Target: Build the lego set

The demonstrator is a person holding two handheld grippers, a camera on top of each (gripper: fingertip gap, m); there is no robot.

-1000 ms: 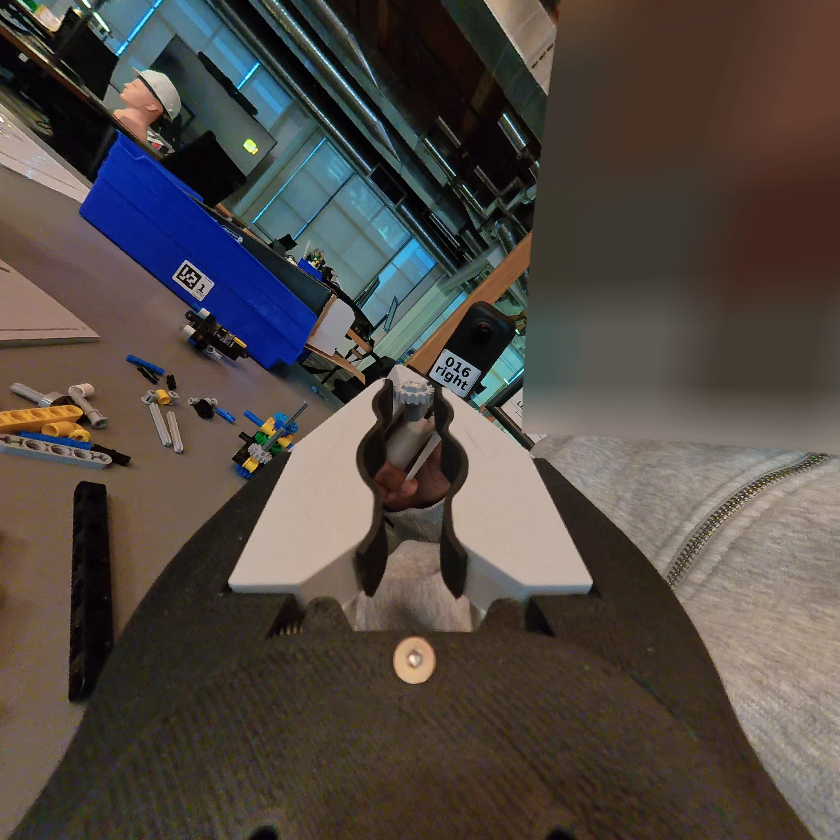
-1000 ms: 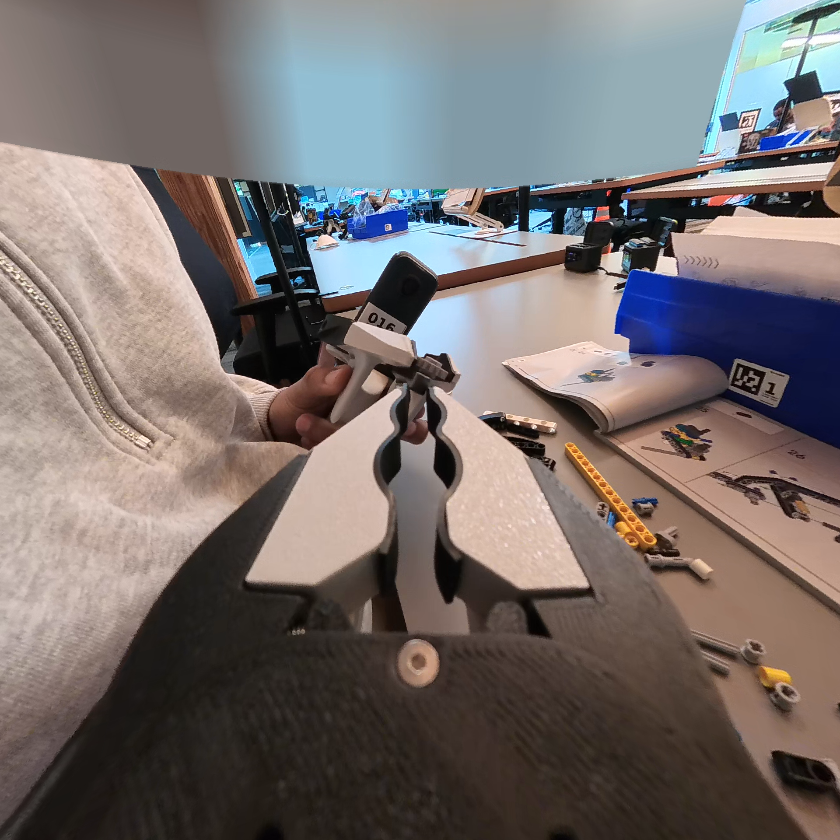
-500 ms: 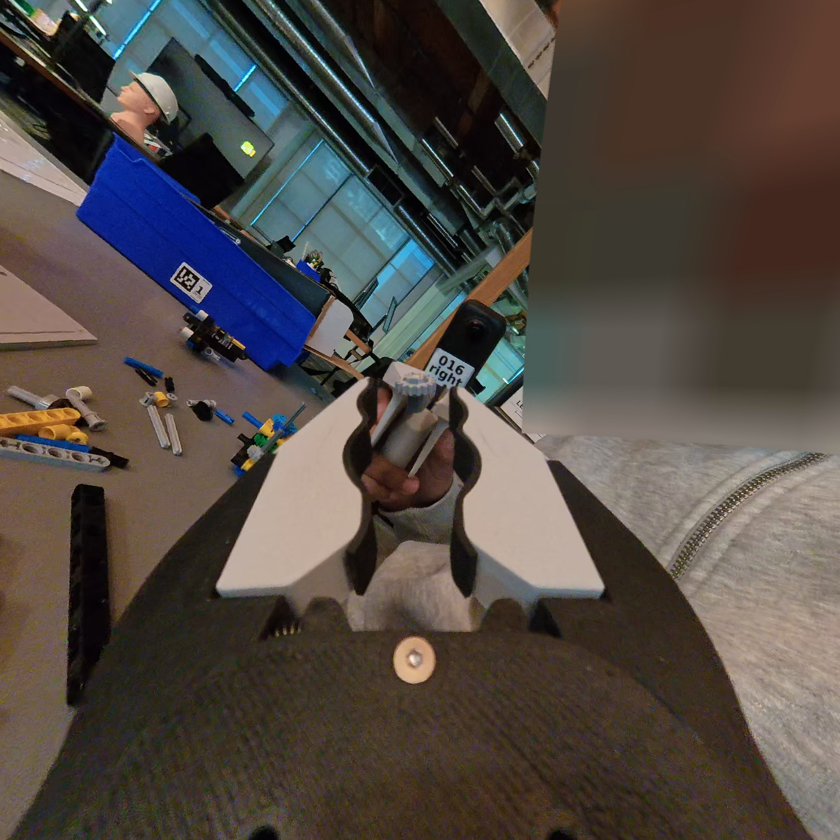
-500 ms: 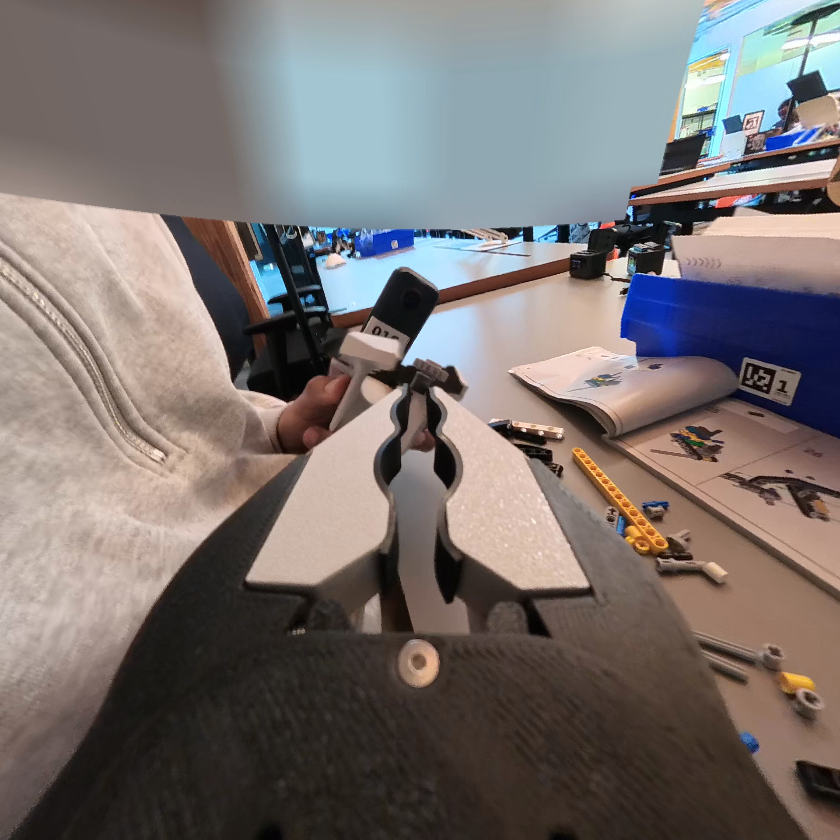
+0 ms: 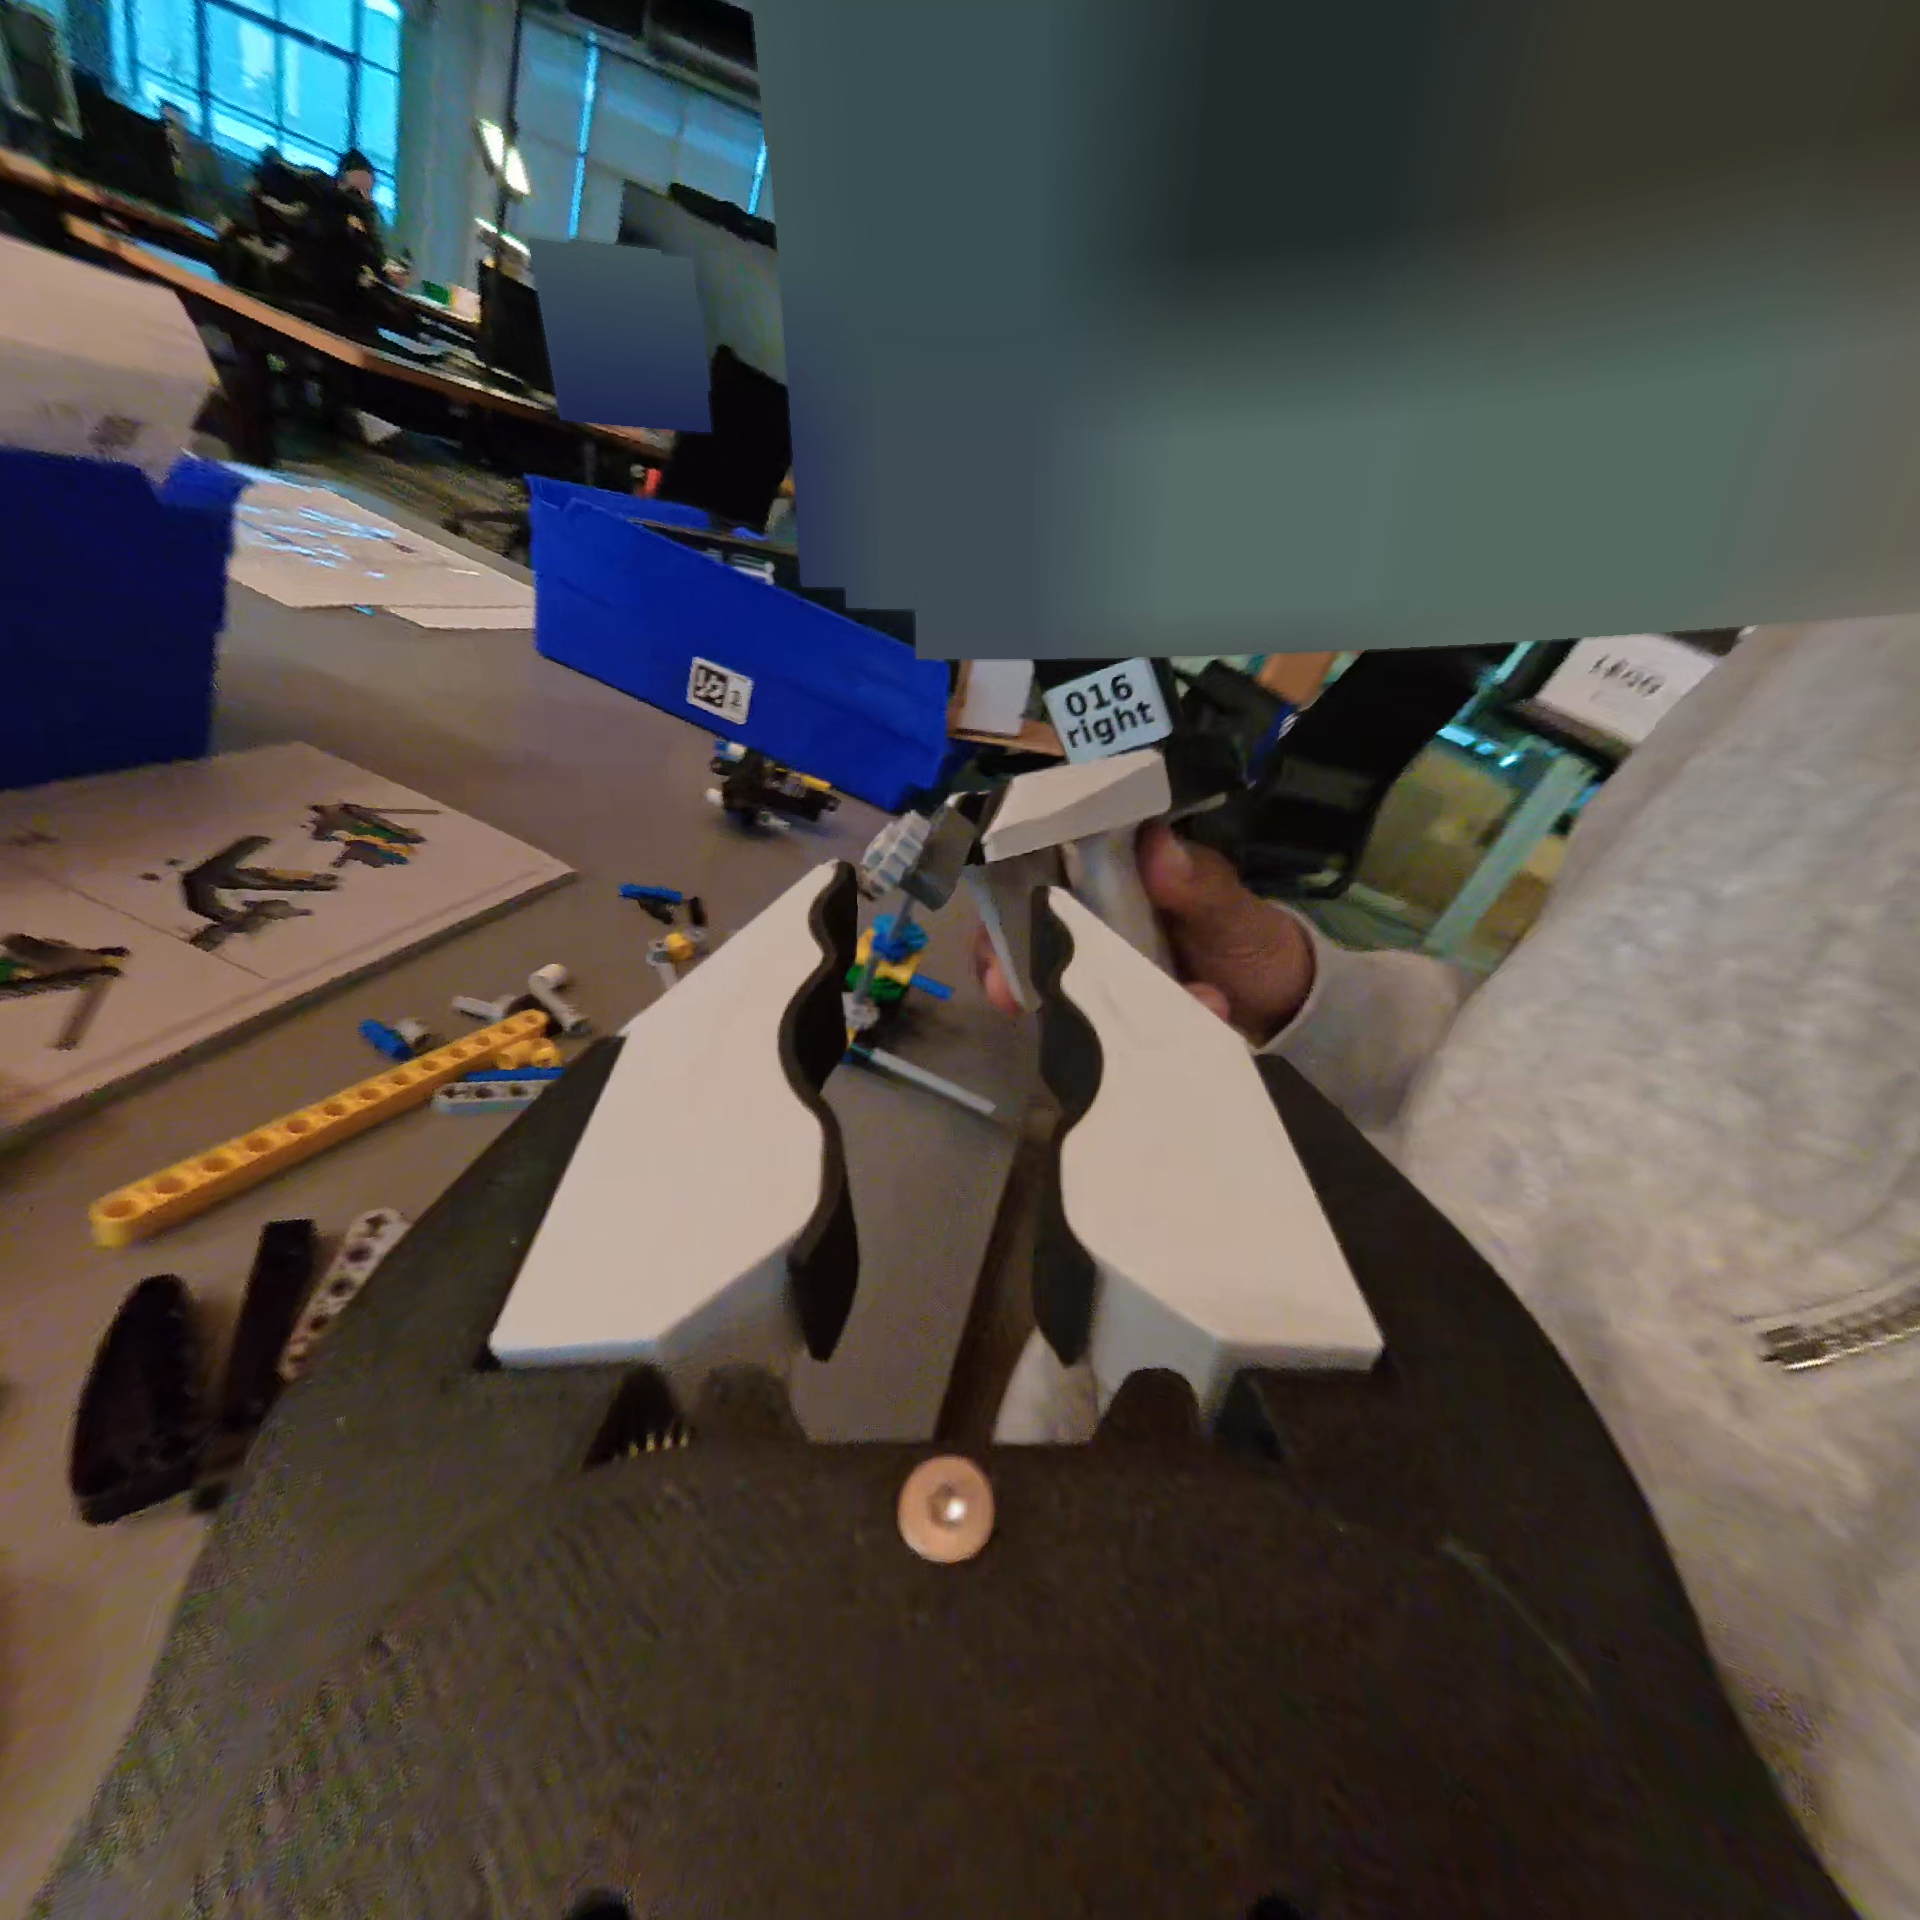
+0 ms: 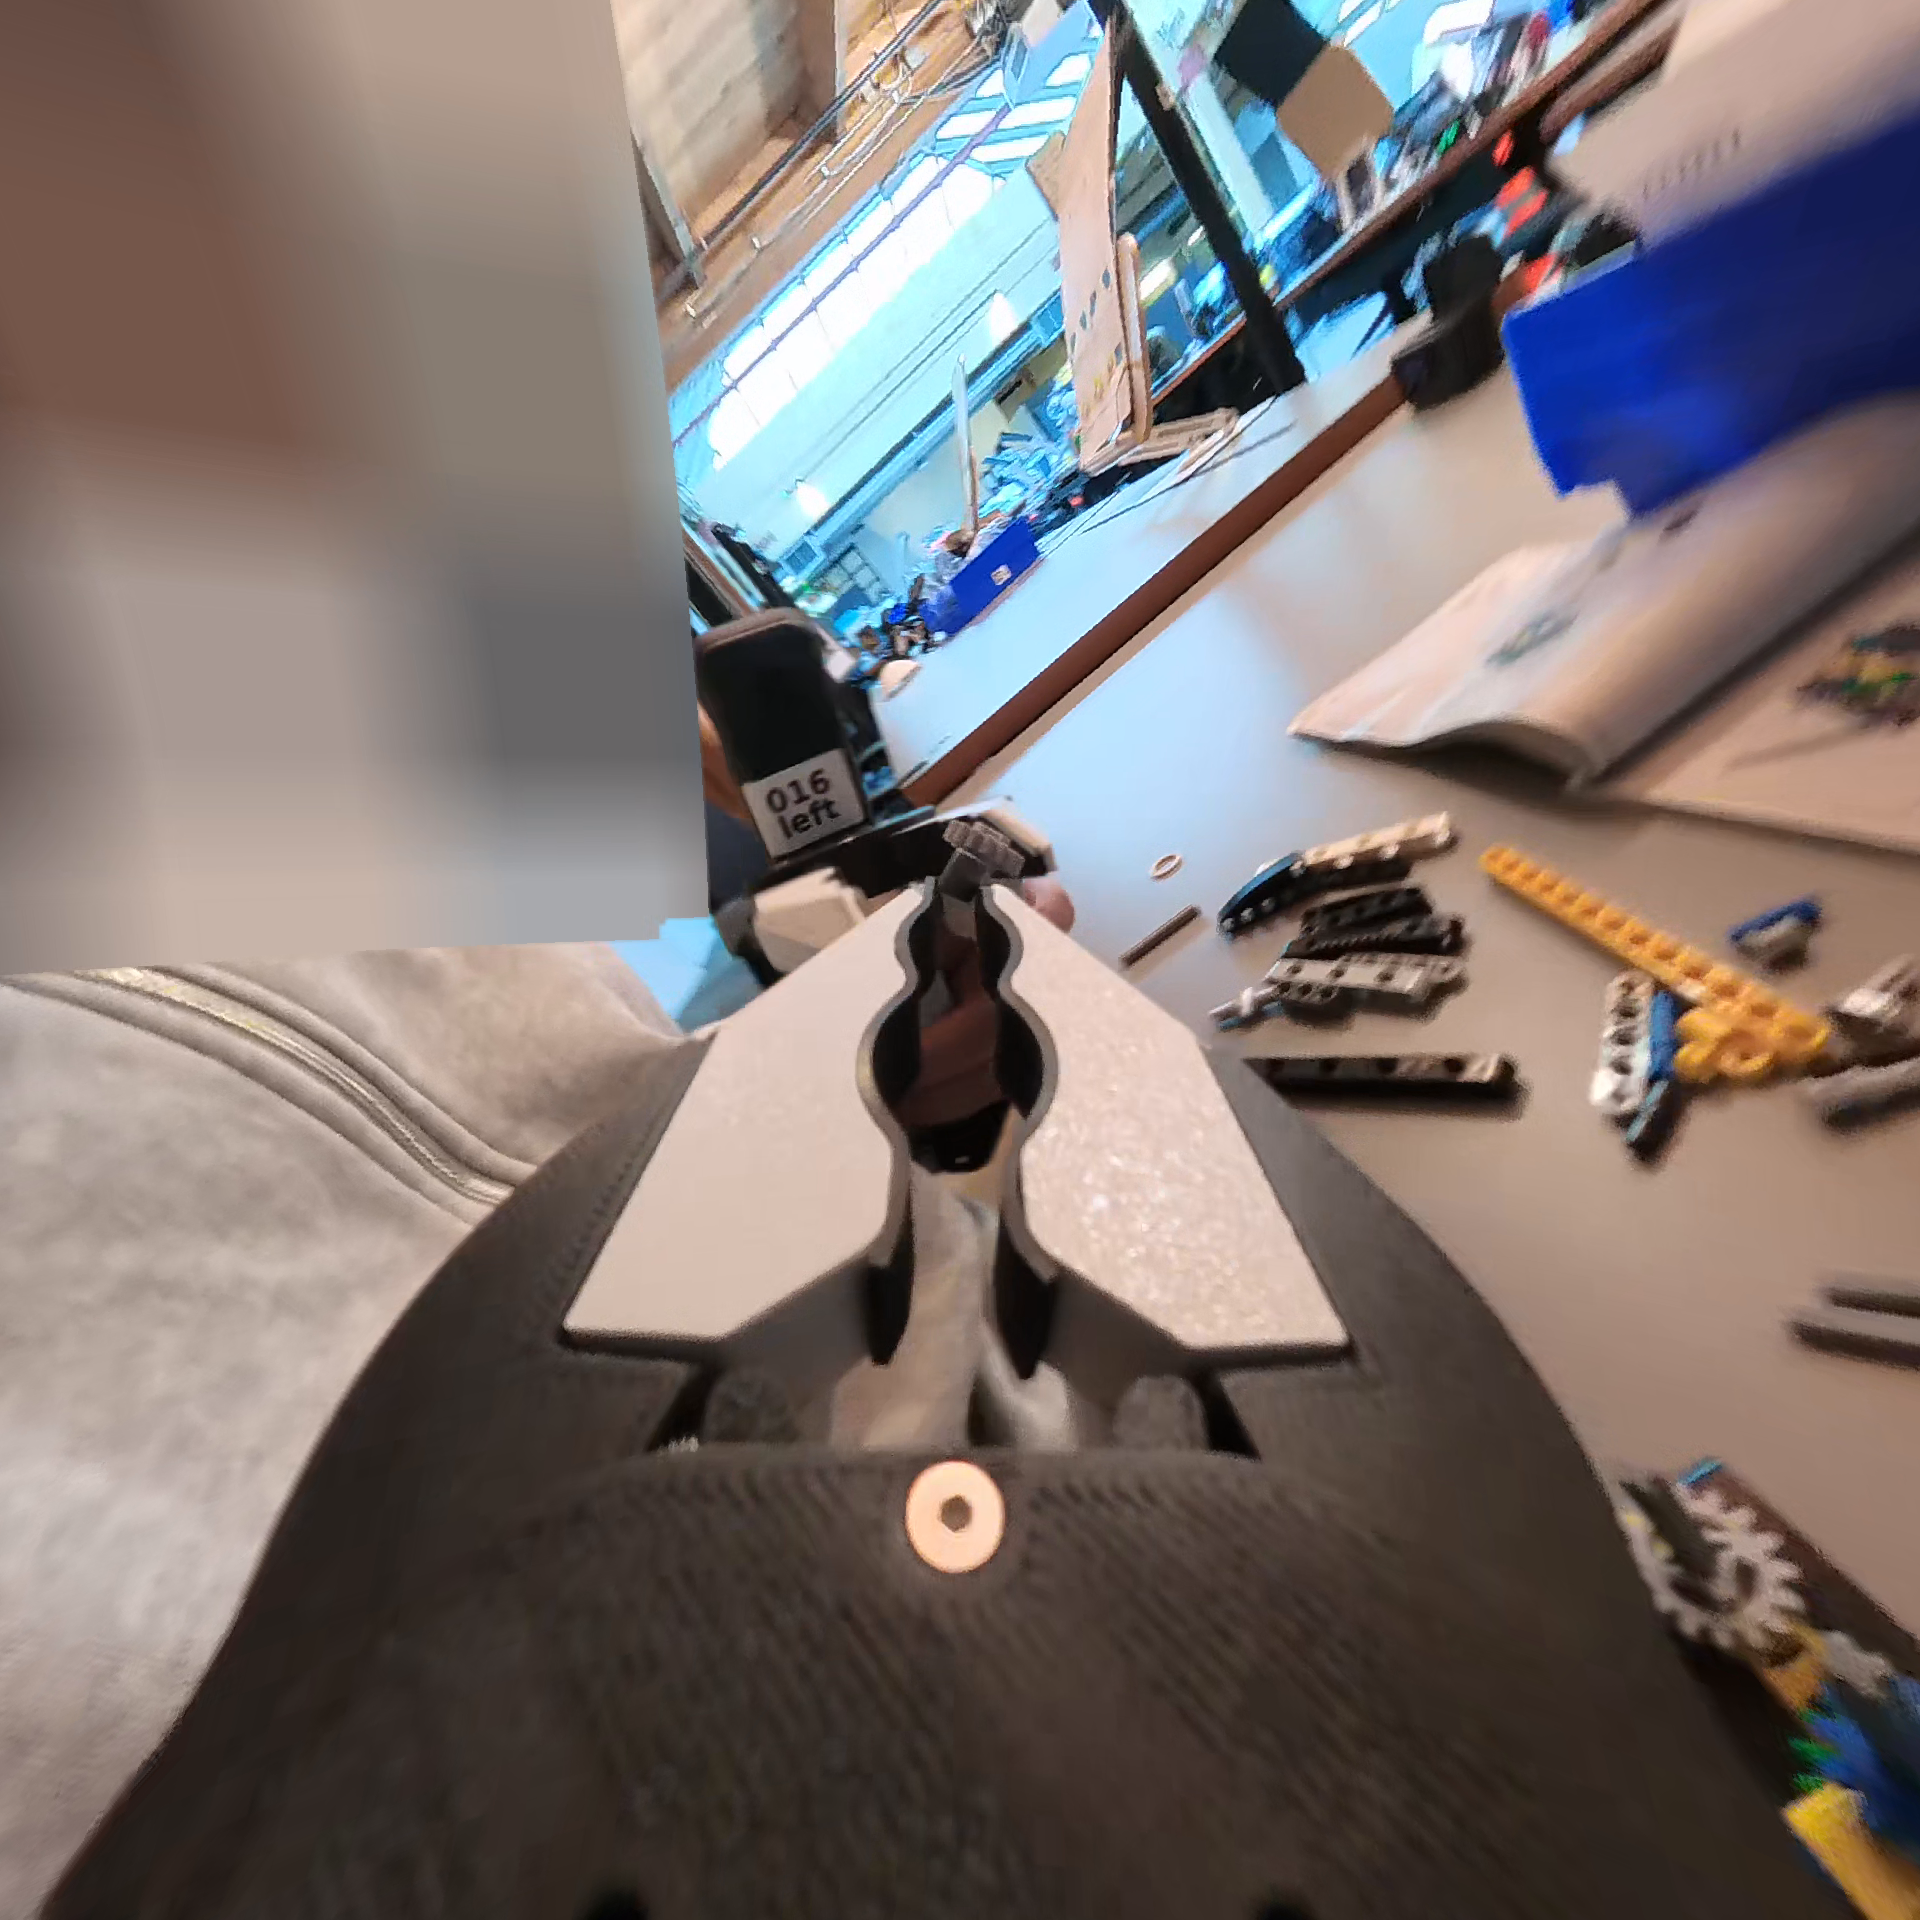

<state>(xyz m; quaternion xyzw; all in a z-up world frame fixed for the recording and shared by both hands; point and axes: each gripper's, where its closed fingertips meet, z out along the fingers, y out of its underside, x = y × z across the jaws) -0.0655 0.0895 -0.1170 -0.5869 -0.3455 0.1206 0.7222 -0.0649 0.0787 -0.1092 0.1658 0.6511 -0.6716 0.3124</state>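
My right gripper (image 6: 961, 896) is shut on a small grey gear piece (image 6: 977, 847) that sticks out past its fingertips. The left wrist view shows the same gripper (image 5: 971, 847) farther off, held by a hand, with the grey gear (image 5: 896, 847) at its tip. My left gripper (image 5: 940, 909) is open and empty, just short of that gear and above the table. It also shows in the right wrist view (image 6: 831, 883), behind the gear. A small yellow, green and blue assembly (image 5: 888, 966) stands on the table below.
On the grey table lie a long yellow beam (image 5: 312, 1122), black beams (image 6: 1351, 935), small loose parts, an open instruction booklet (image 5: 260, 883) and a gear assembly (image 6: 1714, 1590). Blue bins (image 5: 727, 644) stand behind. A grey sleeve (image 5: 1662, 1039) fills the right.
My left gripper has opened wide and let go of the gear piece. Both grippers have swung down toward the table. The right gripper still holds the gear.
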